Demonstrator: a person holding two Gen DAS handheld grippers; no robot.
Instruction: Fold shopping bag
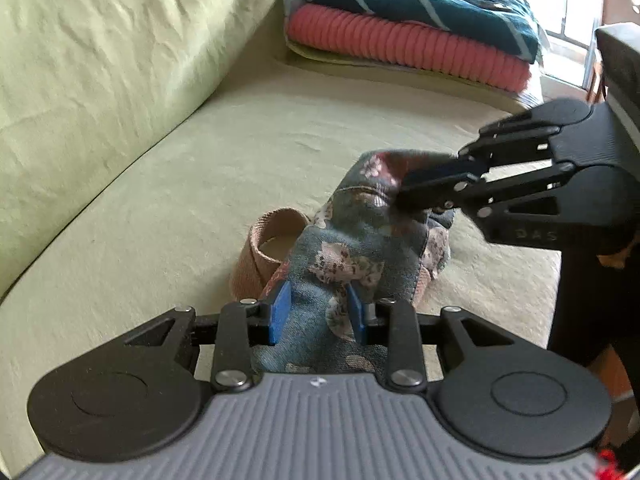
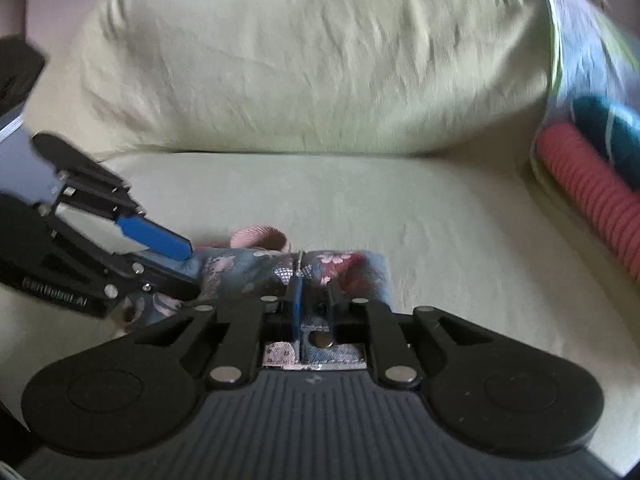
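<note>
The shopping bag (image 1: pixel 352 248), blue-grey fabric with pink flowers, is bunched into a narrow folded bundle just above the sofa seat (image 1: pixel 200 184). Its pink webbing handle (image 1: pixel 256 264) loops out on the left onto the seat. My left gripper (image 1: pixel 320 312) is shut on the near end of the bundle, with fabric filling the gap between its blue pads. My right gripper (image 1: pixel 416 192) comes in from the right and pinches the far upper edge. In the right wrist view, the right gripper (image 2: pixel 314 304) is shut on the bag (image 2: pixel 240 276). The left gripper (image 2: pixel 188 268) holds its left end, with the handle (image 2: pixel 260 238) behind.
The pale green sofa has a large back cushion (image 1: pixel 100 60) along the left. A stack of folded blankets (image 1: pixel 400 44), pink ribbed under teal striped, lies at the seat's far end; it is at the right edge in the right wrist view (image 2: pixel 580 192). A bright window is behind.
</note>
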